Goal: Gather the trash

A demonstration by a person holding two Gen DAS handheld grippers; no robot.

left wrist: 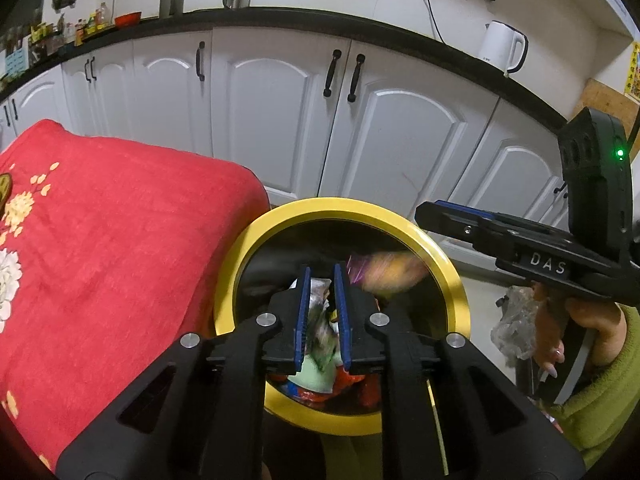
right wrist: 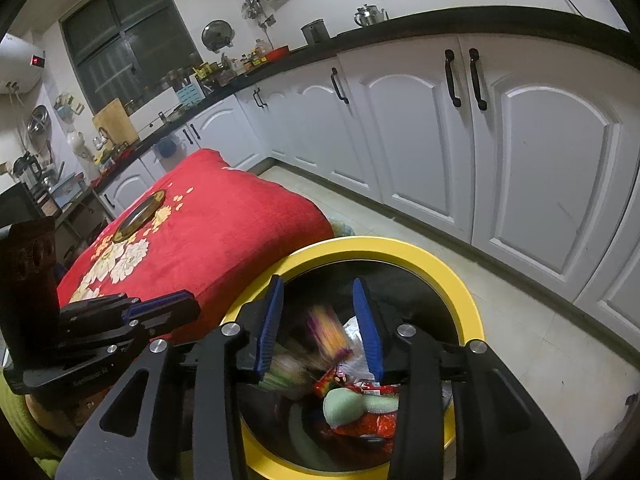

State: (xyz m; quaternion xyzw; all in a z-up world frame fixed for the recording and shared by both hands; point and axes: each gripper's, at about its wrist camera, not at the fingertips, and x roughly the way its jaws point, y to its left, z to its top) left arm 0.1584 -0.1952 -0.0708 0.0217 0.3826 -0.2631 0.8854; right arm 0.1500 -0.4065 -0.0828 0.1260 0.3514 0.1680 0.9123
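Observation:
A round bin with a yellow rim (left wrist: 340,206) (right wrist: 400,246) stands on the floor beside the red-covered table, with wrappers (right wrist: 360,400) piled inside. My left gripper (left wrist: 322,268) hangs over its mouth with its blue pads a narrow gap apart. A blurred green-and-white wrapper (left wrist: 320,332) sits loose in that gap. My right gripper (right wrist: 316,282) is over the same bin, open wide. A blurred purple-and-yellow wrapper (right wrist: 328,332) (left wrist: 388,272) is below its fingers, touching neither pad. Each gripper shows in the other's view, the right gripper (left wrist: 436,210) and the left gripper (right wrist: 180,304).
A table under a red flowered cloth (left wrist: 120,240) (right wrist: 220,220) stands left of the bin. White cabinets (left wrist: 280,120) run behind it, with a kettle (left wrist: 502,46) on the counter. The hand (left wrist: 588,328) on the right gripper also holds crumpled clear plastic (left wrist: 516,320).

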